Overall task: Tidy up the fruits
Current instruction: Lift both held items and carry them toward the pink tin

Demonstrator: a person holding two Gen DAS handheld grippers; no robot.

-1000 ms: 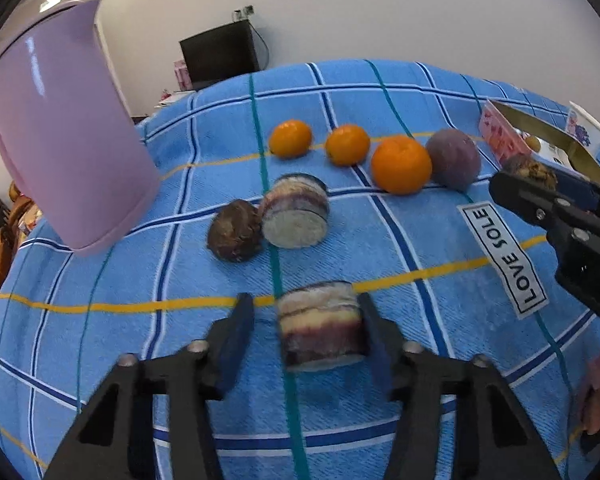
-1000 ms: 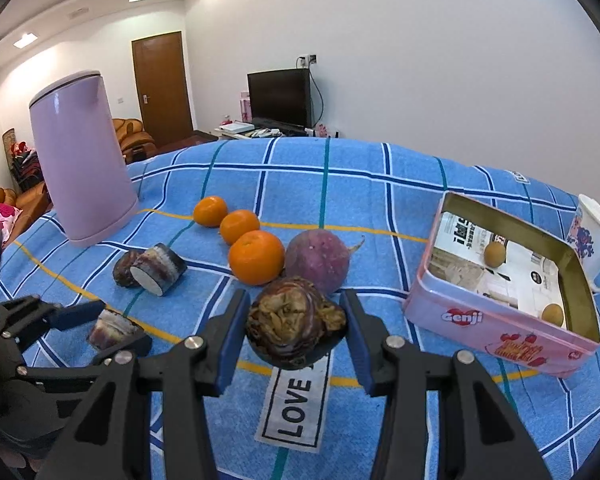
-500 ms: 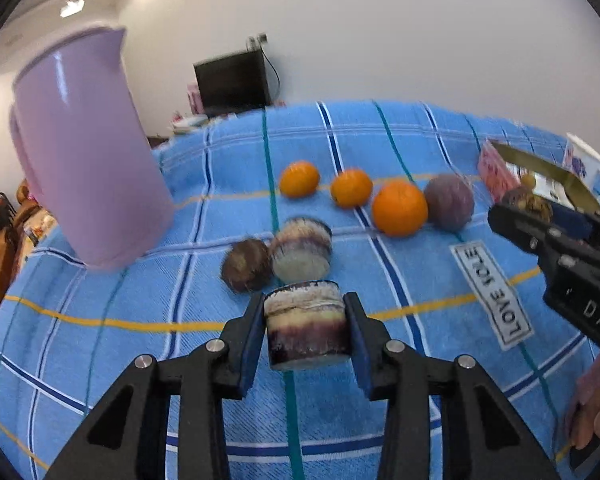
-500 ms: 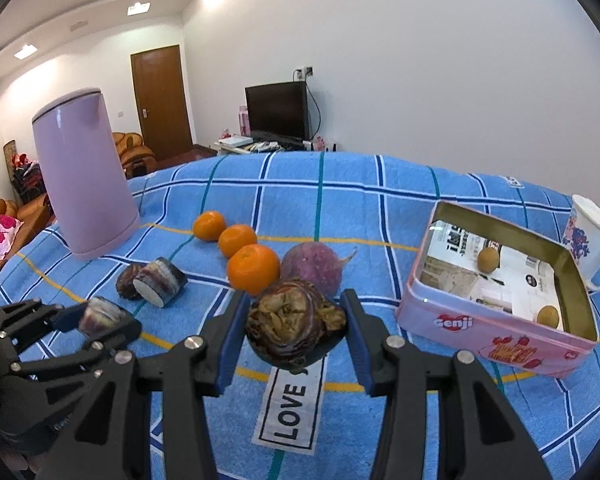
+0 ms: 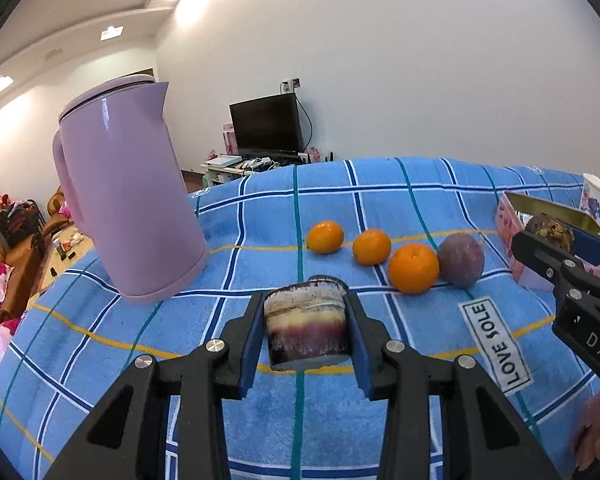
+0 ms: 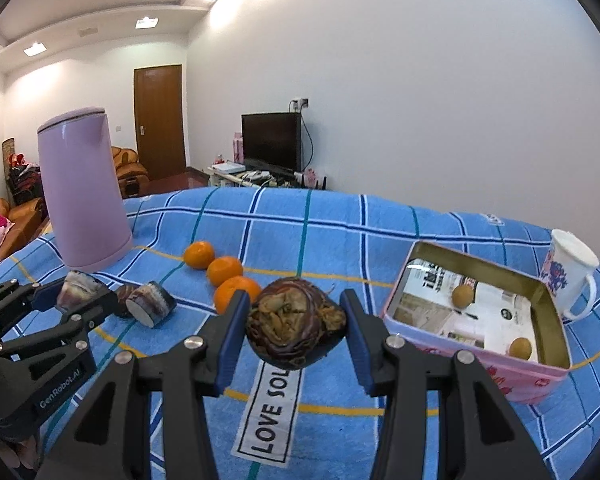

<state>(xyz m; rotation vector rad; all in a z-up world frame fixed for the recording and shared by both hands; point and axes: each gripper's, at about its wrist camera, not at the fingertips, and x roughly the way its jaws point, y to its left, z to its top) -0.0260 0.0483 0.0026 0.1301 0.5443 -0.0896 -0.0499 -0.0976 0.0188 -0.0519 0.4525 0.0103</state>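
My left gripper (image 5: 306, 330) is shut on a cut purple-and-yellow fruit chunk (image 5: 306, 328) and holds it above the blue checked cloth (image 5: 260, 216). My right gripper (image 6: 296, 330) is shut on a dark wrinkled fruit piece (image 6: 296, 328), also lifted. Three oranges (image 5: 413, 268) and a round purple fruit (image 5: 460, 258) lie in a row on the cloth. Another cut chunk (image 6: 151, 304) and a dark brown piece (image 6: 122, 296) lie left of the oranges in the right wrist view.
A tall lilac kettle (image 5: 128, 208) stands at the left. A pink tin box (image 6: 476, 312) with two small round fruits inside sits at the right, with a white floral mug (image 6: 568, 276) behind it. A "LOVE SOLE" label (image 5: 496, 344) is on the cloth.
My left gripper closed on the cut fruit chunk and lifted it off the cloth. My right gripper kept holding the wrinkled piece and rose slightly.
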